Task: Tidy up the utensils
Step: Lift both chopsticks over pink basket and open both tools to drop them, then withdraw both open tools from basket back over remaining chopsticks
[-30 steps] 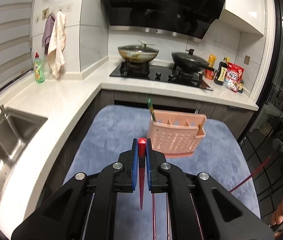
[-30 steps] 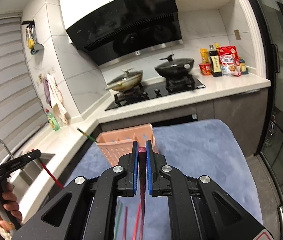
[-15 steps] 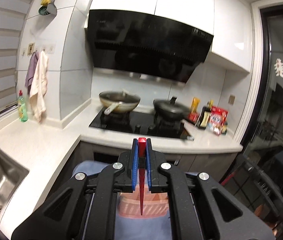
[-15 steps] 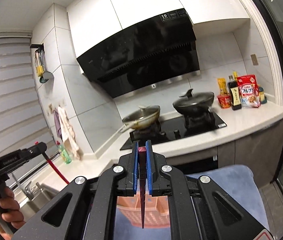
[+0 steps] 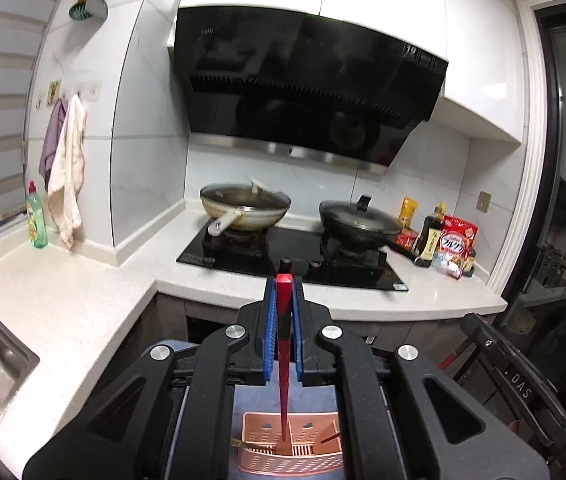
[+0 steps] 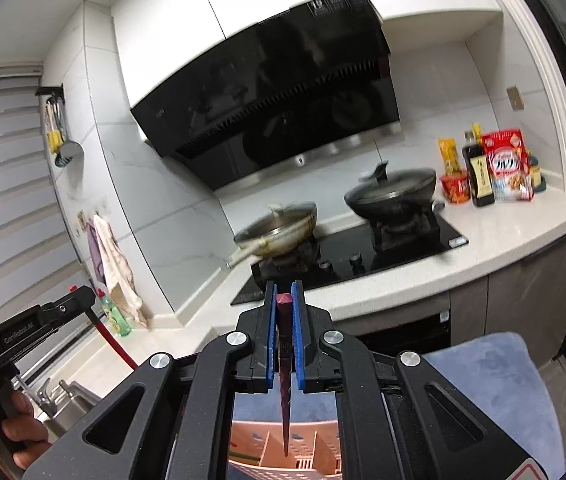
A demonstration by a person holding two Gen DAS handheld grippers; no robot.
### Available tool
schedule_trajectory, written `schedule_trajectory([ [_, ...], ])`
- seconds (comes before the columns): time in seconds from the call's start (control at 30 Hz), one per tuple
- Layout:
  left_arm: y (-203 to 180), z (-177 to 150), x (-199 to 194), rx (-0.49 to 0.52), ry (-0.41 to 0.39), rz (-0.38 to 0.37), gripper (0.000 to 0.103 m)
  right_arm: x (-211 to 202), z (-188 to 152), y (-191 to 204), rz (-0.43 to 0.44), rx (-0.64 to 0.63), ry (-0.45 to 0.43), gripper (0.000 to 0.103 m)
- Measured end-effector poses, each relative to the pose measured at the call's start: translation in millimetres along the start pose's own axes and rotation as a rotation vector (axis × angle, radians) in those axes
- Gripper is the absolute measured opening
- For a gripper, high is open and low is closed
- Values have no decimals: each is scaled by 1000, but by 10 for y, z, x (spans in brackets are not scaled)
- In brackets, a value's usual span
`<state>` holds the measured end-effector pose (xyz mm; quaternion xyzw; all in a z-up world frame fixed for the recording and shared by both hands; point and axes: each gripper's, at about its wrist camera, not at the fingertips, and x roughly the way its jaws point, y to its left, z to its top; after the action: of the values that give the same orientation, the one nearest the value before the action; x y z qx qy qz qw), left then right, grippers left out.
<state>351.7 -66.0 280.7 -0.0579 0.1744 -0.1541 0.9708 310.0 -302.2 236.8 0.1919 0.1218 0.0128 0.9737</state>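
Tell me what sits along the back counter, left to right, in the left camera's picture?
Green soap bottle → hanging towels → pale pan → black lidded pan → dark sauce bottle → red snack bag.

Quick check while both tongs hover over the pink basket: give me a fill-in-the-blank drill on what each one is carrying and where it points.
1. The left tongs are shut on a bright ____ chopstick.
2. The right tongs grip a dark maroon chopstick whose tip points ____ toward the pink utensil basket.
3. On the stove, the black wok wears a ____.

Missing words: red; down; lid
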Motion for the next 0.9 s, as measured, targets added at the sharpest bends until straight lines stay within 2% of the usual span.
schedule_trajectory([
  [0.3, 168, -385, 404, -38, 96, -5, 7, 302, -385, -131, -24, 9, 98, 7],
  [0.47, 213, -492, 430, -48, 113, -10, 9, 311, -436, -140, -43, 4, 102, 12],
  [0.5, 212, -499, 415, -46, 111, -14, 16, 297, -434, -136, -46, 2, 101, 13],
  [0.53, 213, -502, 389, -43, 107, -4, 30, 279, -429, -135, -45, 2, 102, 14],
  [0.6, 219, -506, 347, -40, 101, 22, 50, 257, -425, -133, -44, 8, 102, 18],
  [0.73, 236, -515, 232, -28, 104, 44, 51, 101, -404, -87, -35, -1, 90, 27],
  [0.9, 194, -580, 67, 22, 130, 101, 51, -130, -407, -29, -22, -16, 88, 30],
])
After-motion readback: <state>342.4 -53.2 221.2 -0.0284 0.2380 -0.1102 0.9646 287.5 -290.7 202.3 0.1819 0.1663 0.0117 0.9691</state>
